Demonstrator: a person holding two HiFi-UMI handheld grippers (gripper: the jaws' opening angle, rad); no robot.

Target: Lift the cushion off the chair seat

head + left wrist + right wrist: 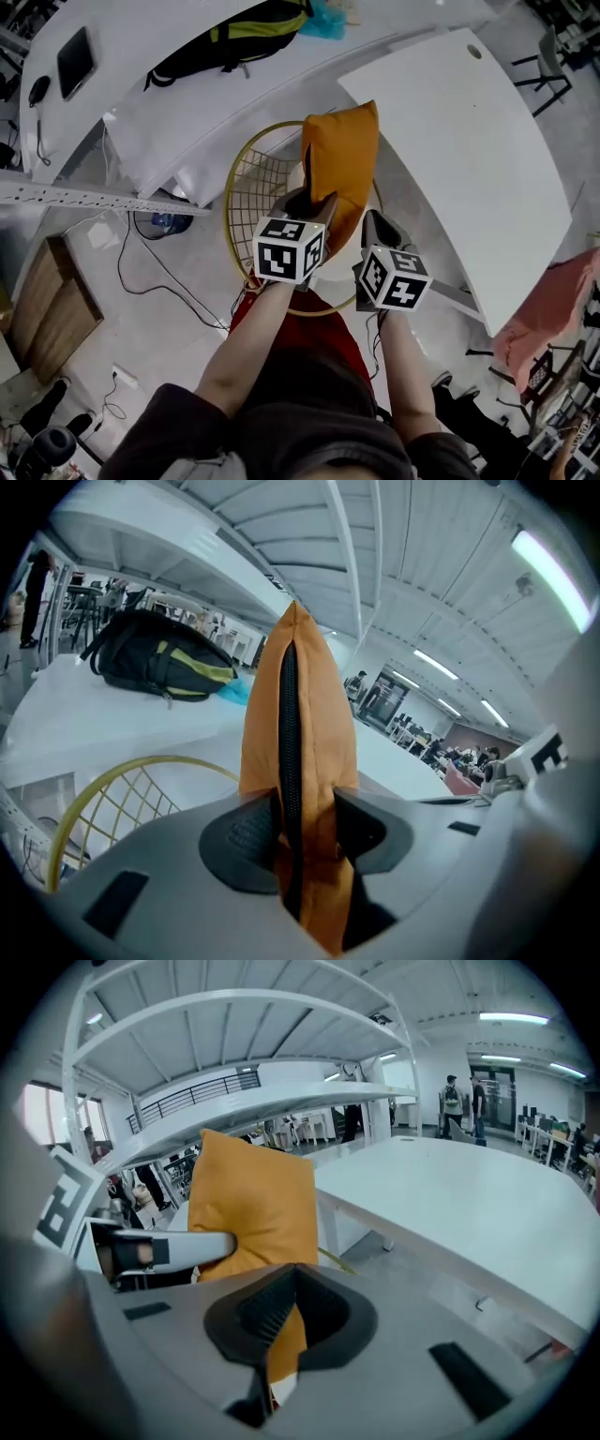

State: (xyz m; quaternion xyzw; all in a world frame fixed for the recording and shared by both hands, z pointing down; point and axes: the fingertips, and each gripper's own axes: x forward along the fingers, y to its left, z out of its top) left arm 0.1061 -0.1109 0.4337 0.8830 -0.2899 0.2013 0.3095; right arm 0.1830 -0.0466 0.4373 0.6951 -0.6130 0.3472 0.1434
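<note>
Orange cushion [309,714] is clamped in the left gripper [305,822]: pads squeezed onto both faces, the black zipper edge running straight up between them. The right gripper [281,1312] has its pad tips pressed together on a thin fold of the same orange fabric near the lower corner, so both are pinching the cushion.

In the head view the two sit side by side, marker cubes towards the camera, left one on the cushion's lower edge, right one just beside it at the corner. Cushion stands on end, tilted slightly. It's over the gold wire chair [246,178], top well above the rim. Its bottom end is hidden behind the grippers, so I can't confirm a gap to the seat from above.

White surface [469,141] is just to the right of the chair. A second white surface behind it carries a black backpack [234,37] with yellow trim. Cables trail on the floor to the left.
</note>
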